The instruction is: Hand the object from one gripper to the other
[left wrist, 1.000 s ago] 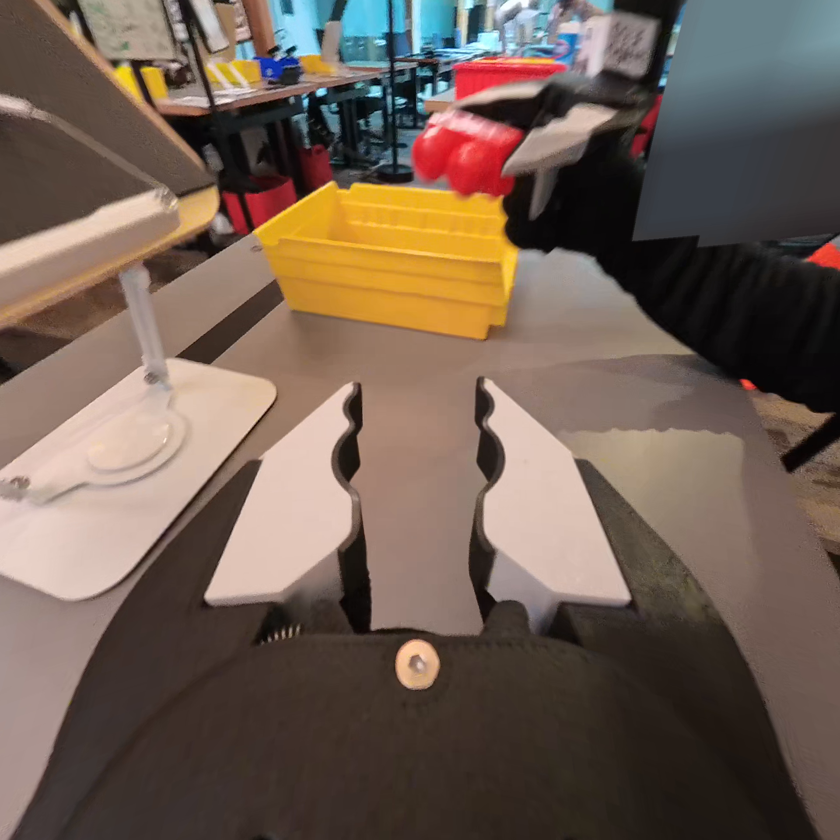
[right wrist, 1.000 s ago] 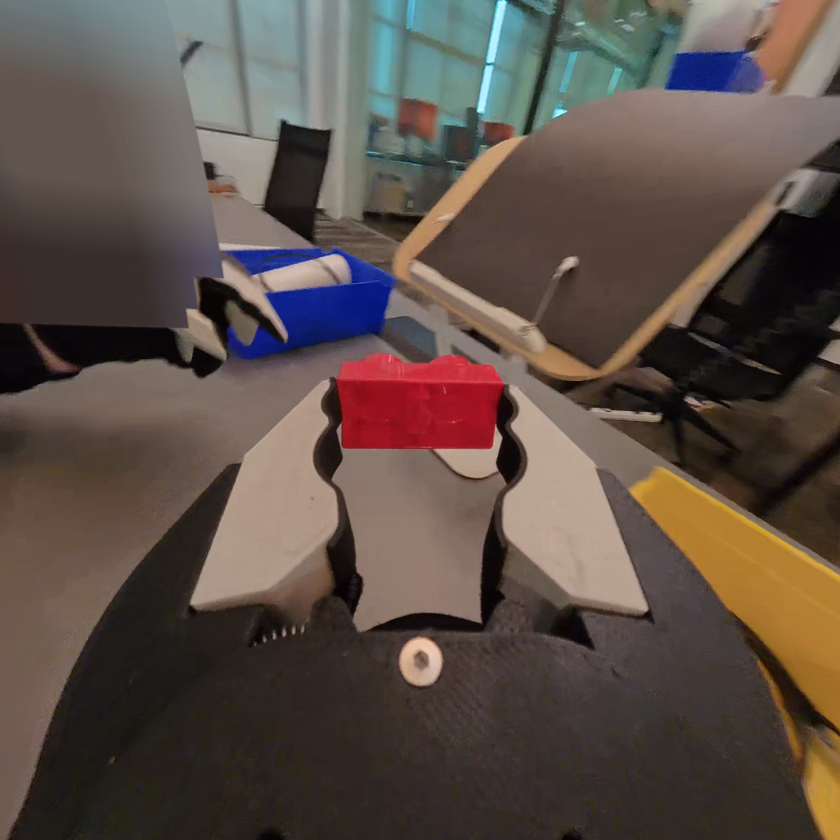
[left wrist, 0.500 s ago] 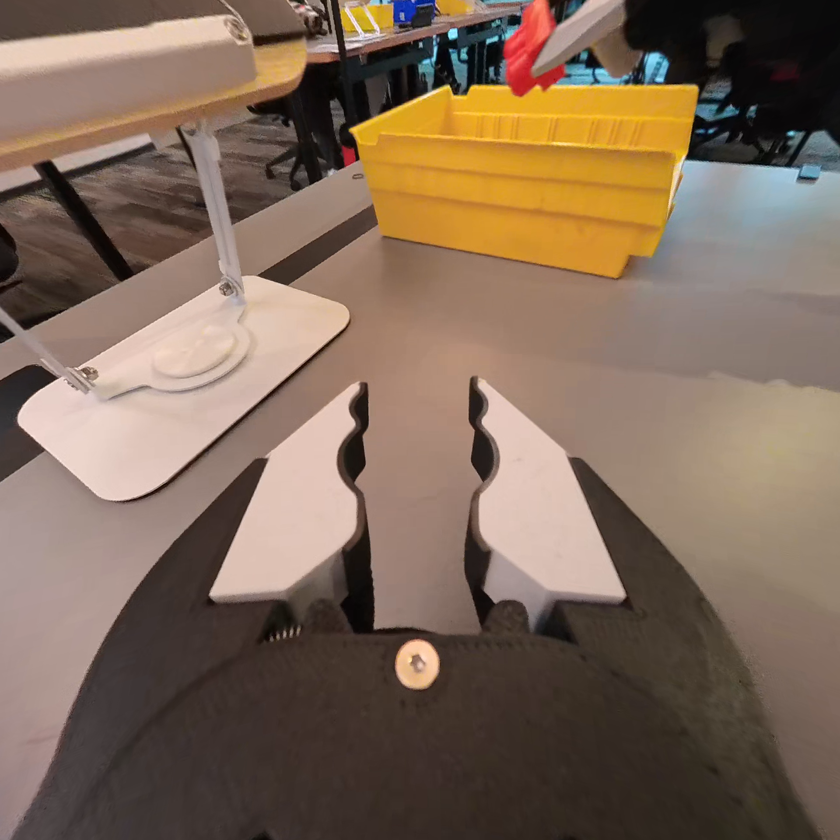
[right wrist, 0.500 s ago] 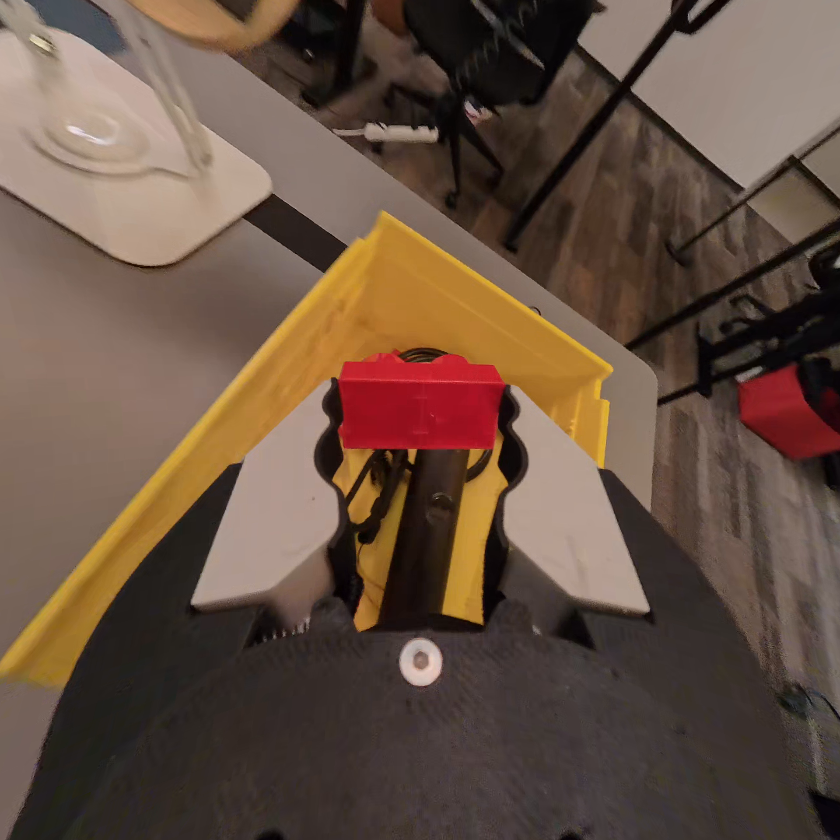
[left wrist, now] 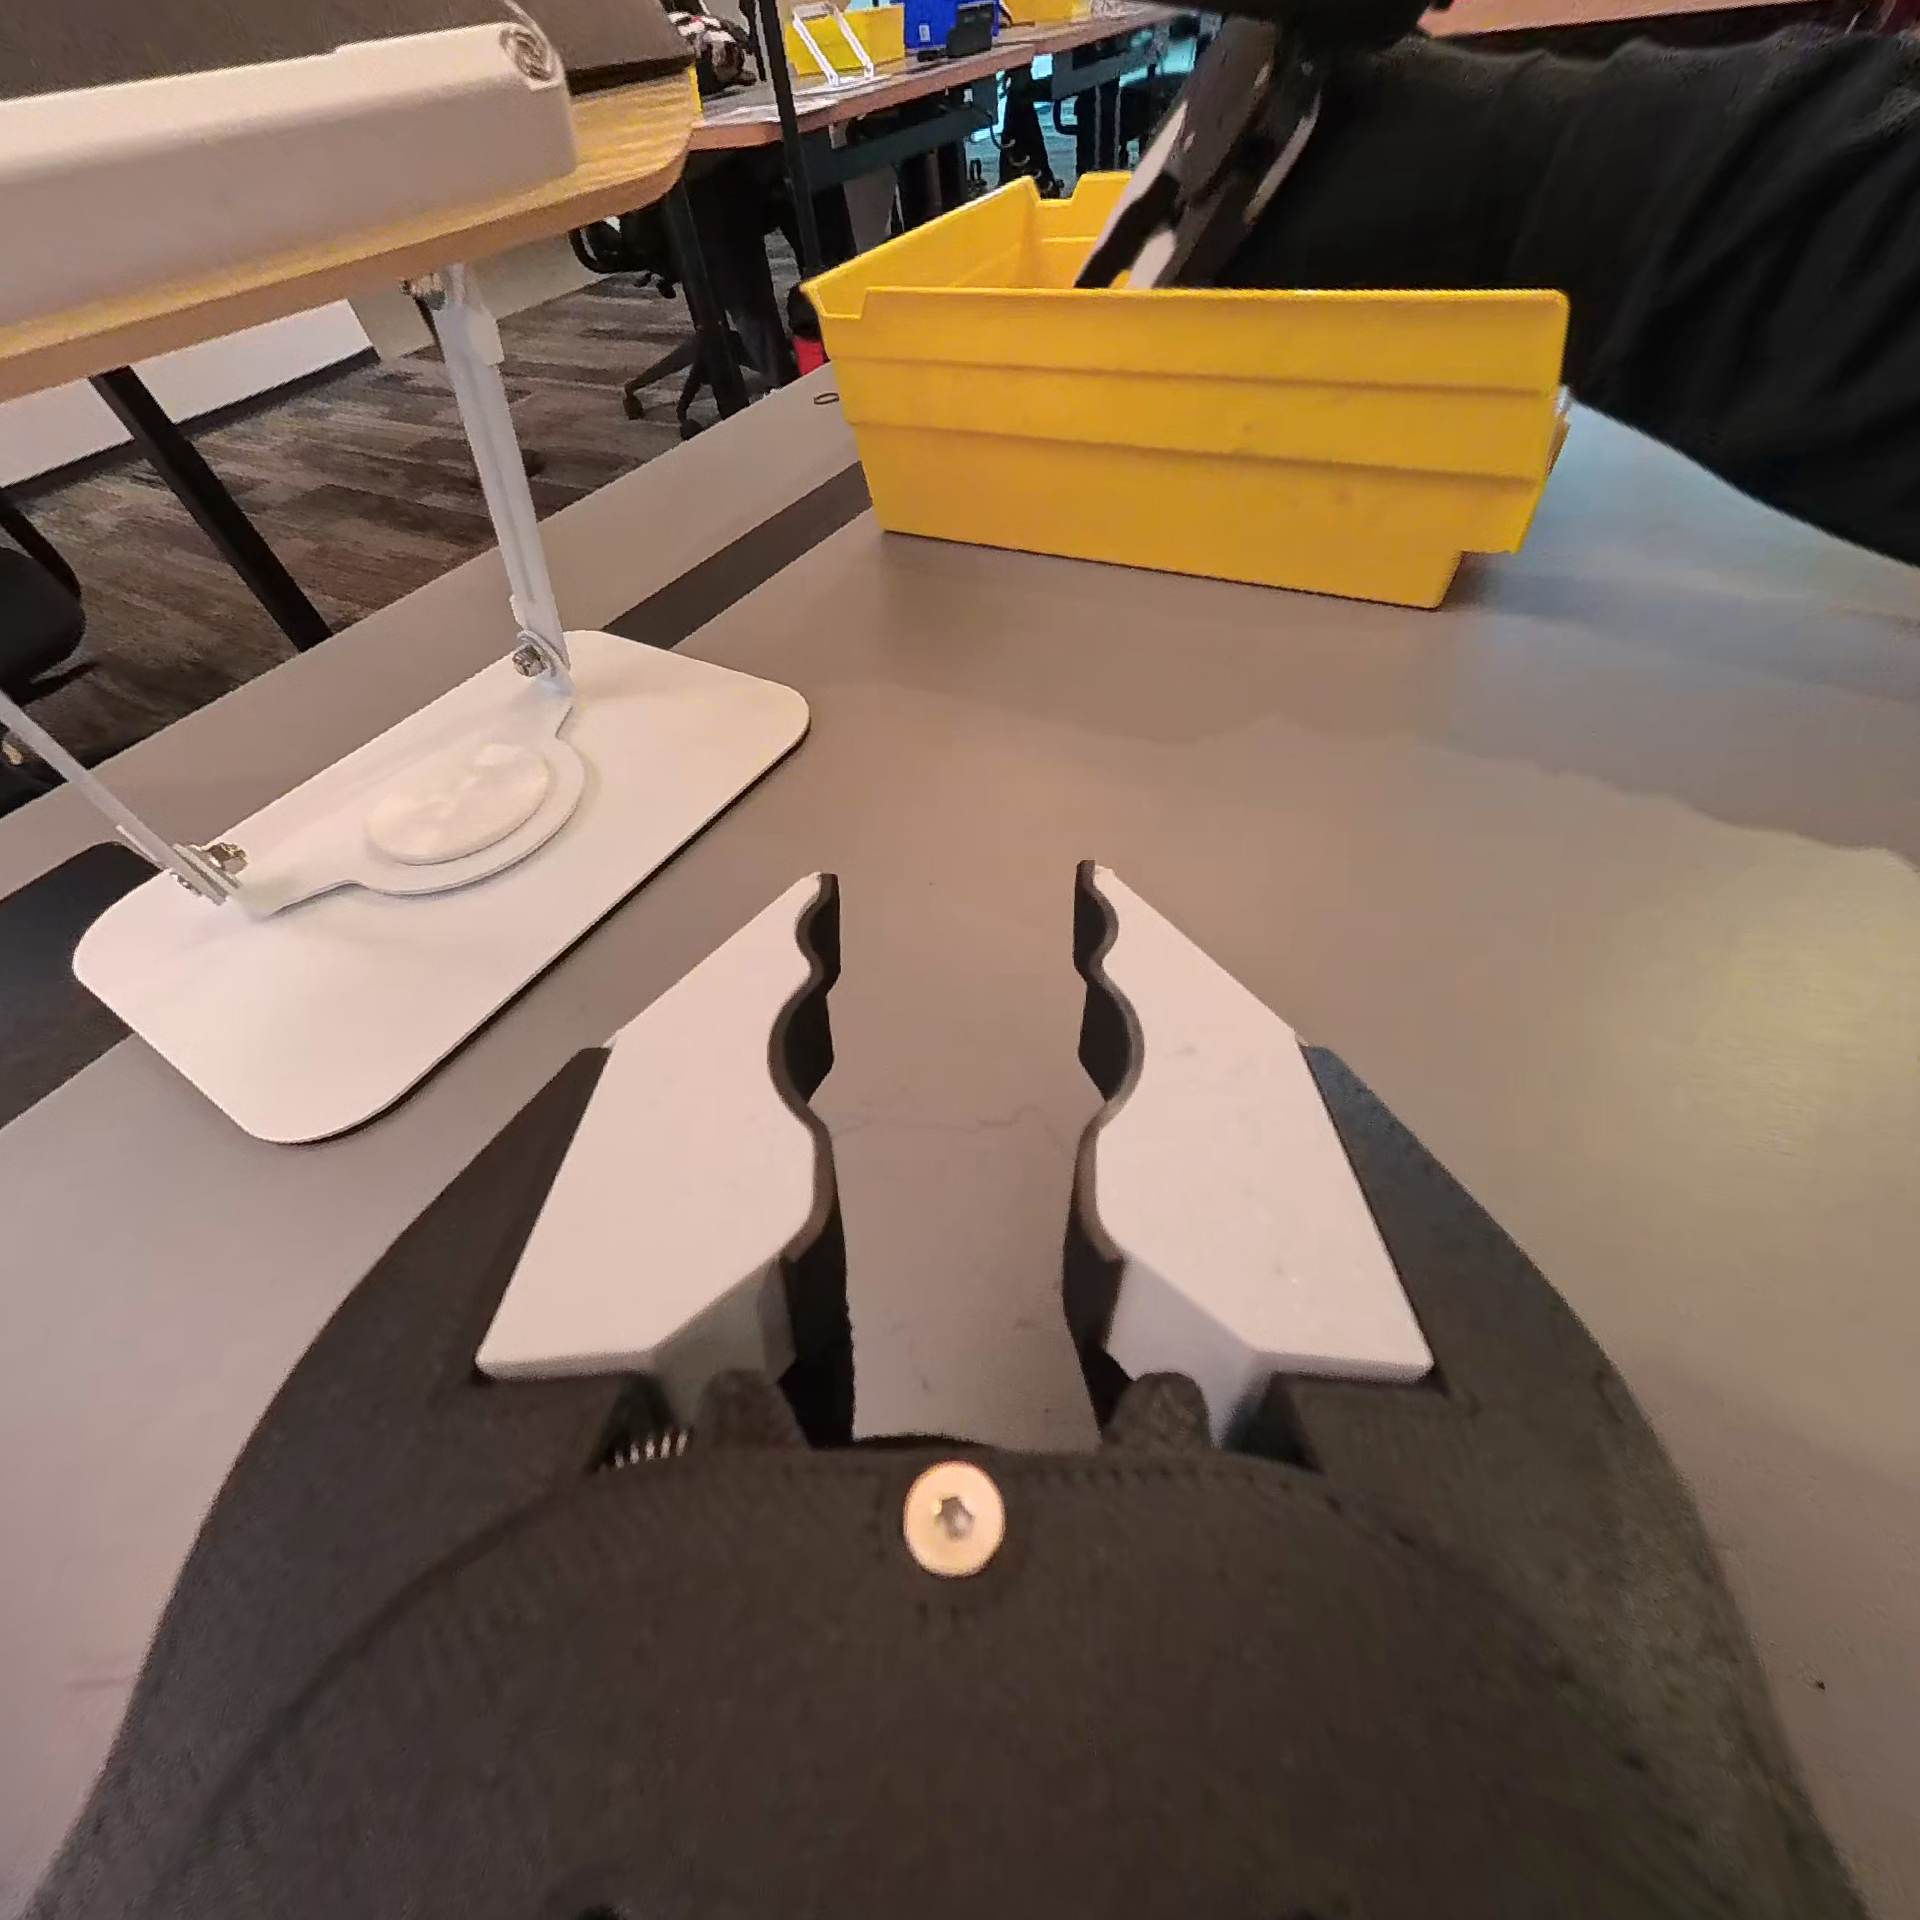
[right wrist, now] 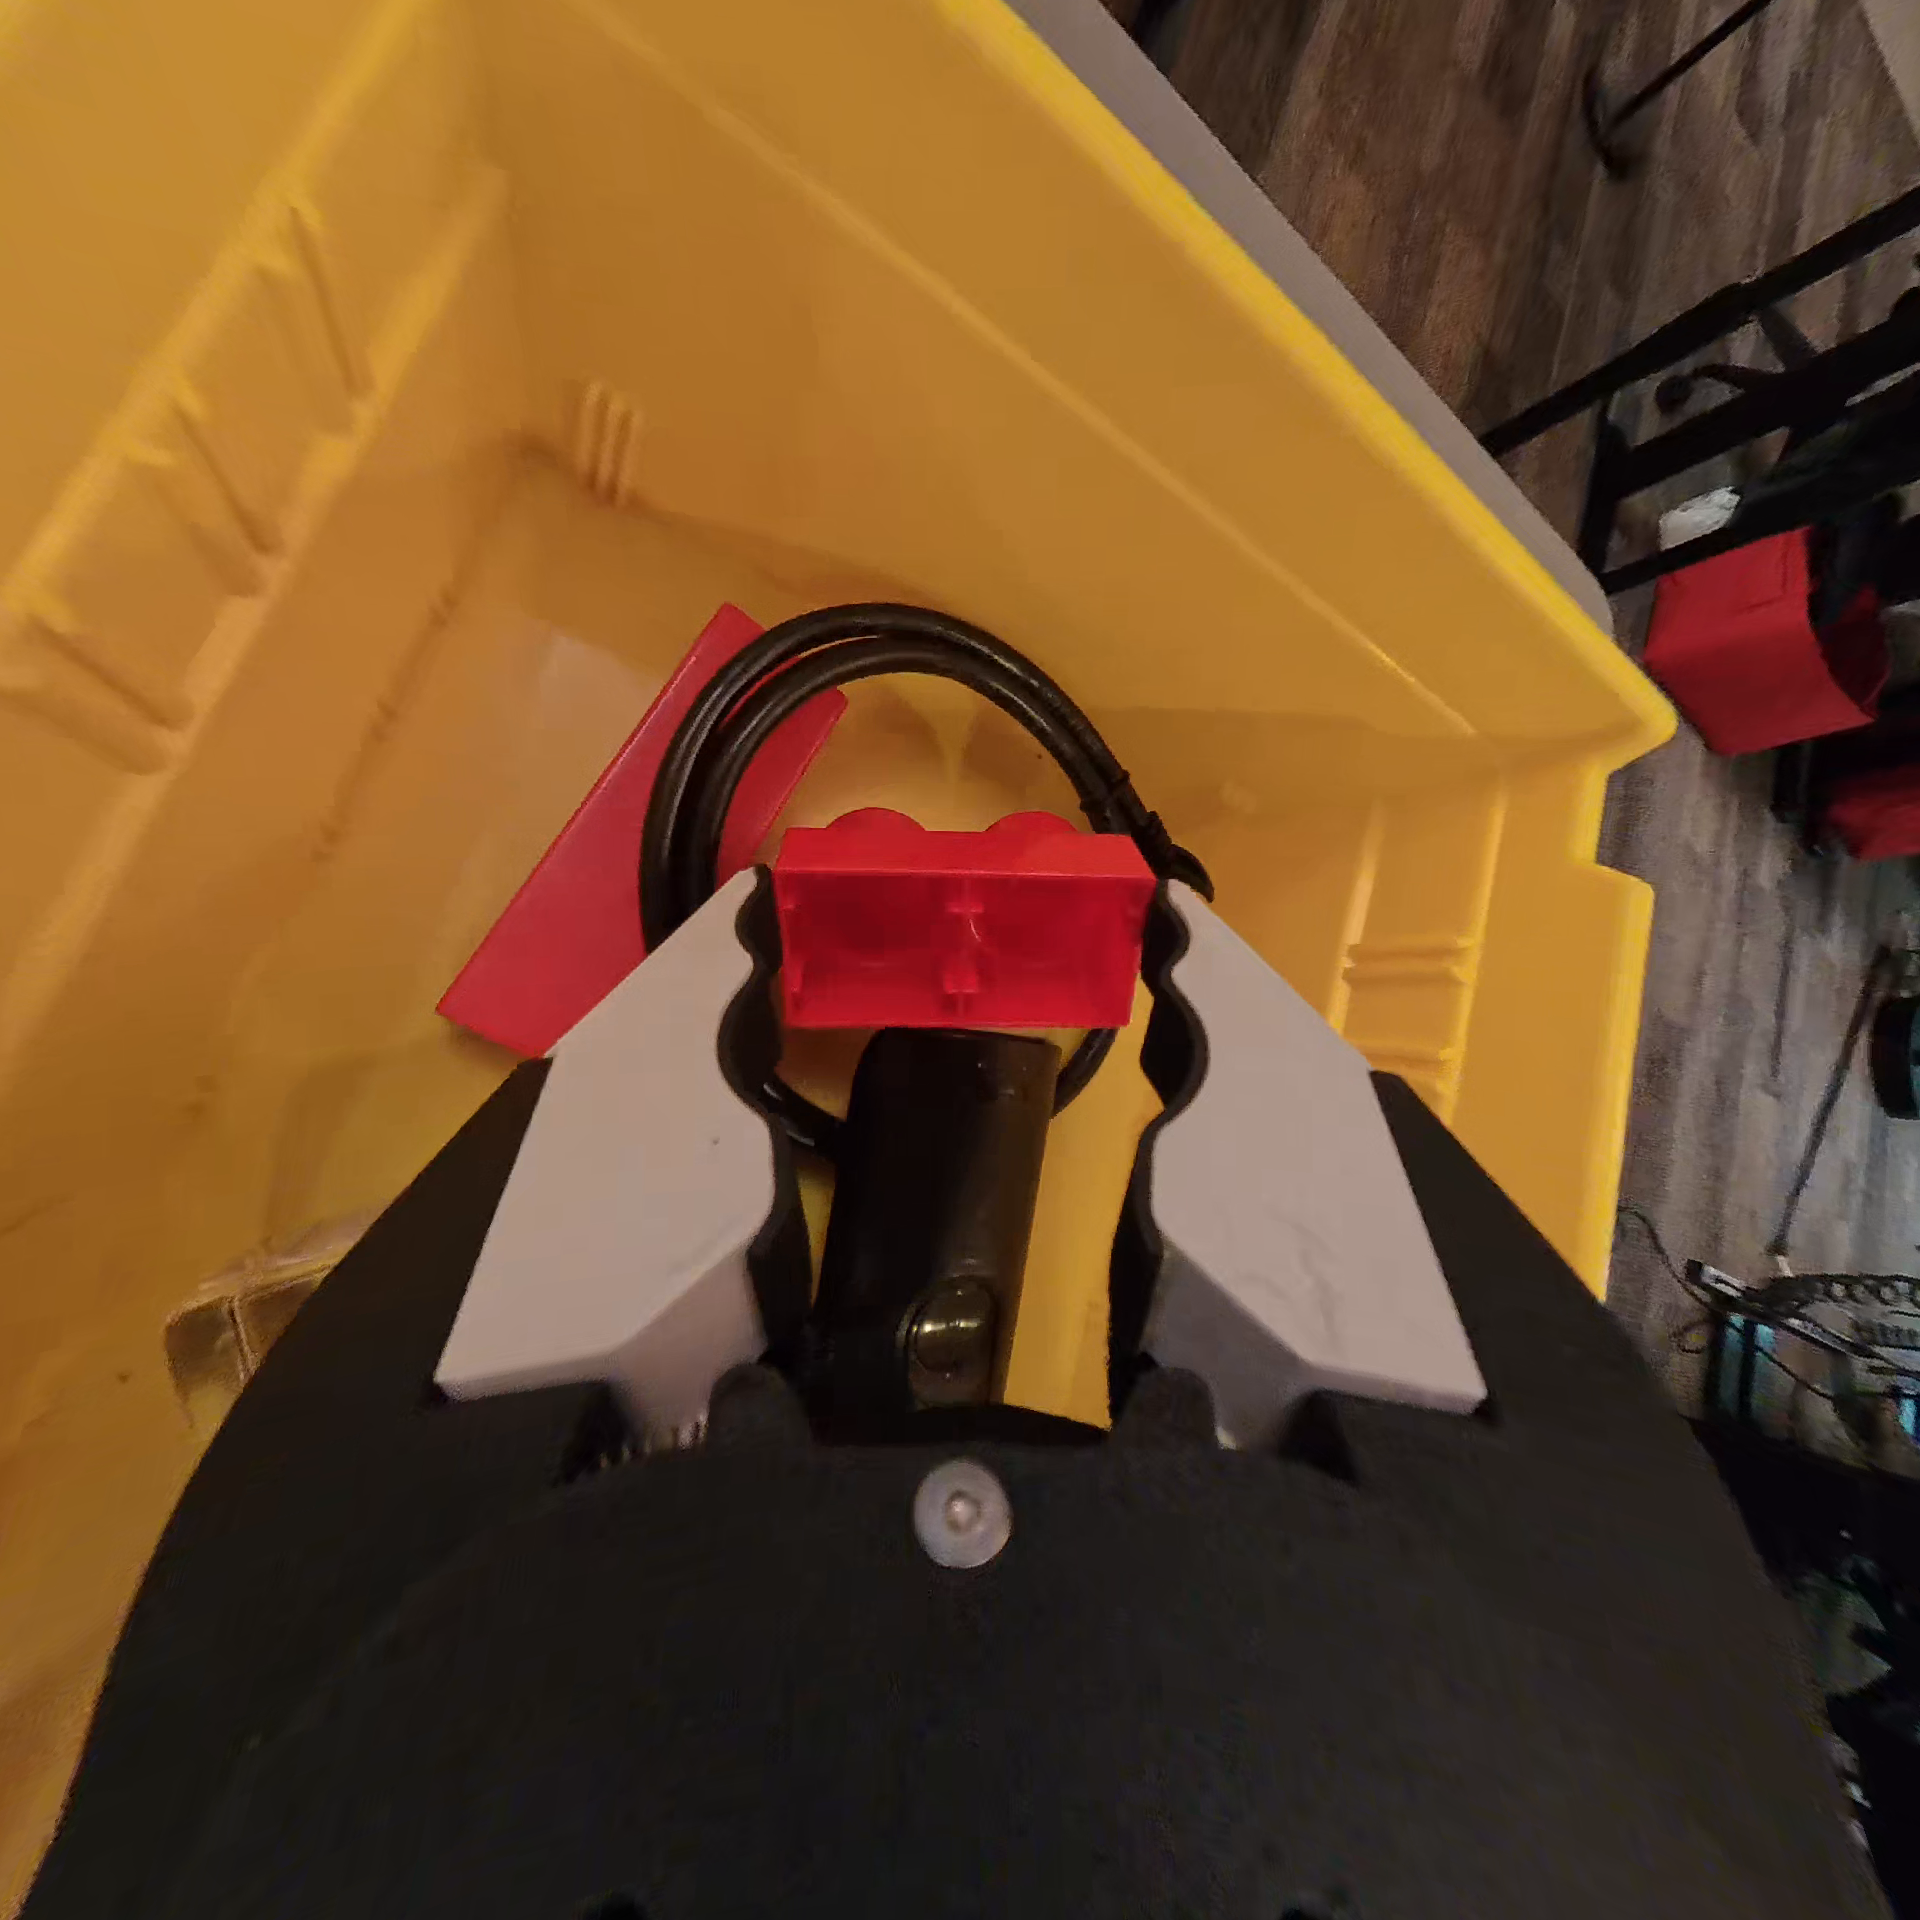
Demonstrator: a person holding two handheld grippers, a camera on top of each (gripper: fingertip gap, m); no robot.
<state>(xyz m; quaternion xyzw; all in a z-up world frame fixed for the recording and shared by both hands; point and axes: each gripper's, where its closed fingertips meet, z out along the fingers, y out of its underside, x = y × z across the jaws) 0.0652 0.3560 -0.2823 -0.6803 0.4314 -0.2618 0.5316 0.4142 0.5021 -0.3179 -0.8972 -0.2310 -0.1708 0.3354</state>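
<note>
Red brick (right wrist: 961,951), two-studded, hollow underside turned toward the camera, is clamped between the tips of the right hand-held gripper (right wrist: 961,914) and is held over the inside of a yellow bin (right wrist: 935,343); whether it touches anything beneath cannot be told. Below it in the bin are seen a black cylindrical object (right wrist: 940,1164), a looped black cable (right wrist: 883,644) and a flat red piece (right wrist: 623,842) lying under the cable. Left hand-held gripper (left wrist: 956,894) is kept low over the grey table (left wrist: 1351,831), its white fingers (left wrist: 686,1143) apart with nothing between them. In the left wrist view the yellow bin (left wrist: 1195,447) is set on the table farther off, with the right hand-held gripper (left wrist: 1195,187) pointed down into it from a black-sleeved arm (left wrist: 1662,260). A white stand base (left wrist: 416,914) is placed on the table to the left.
</note>
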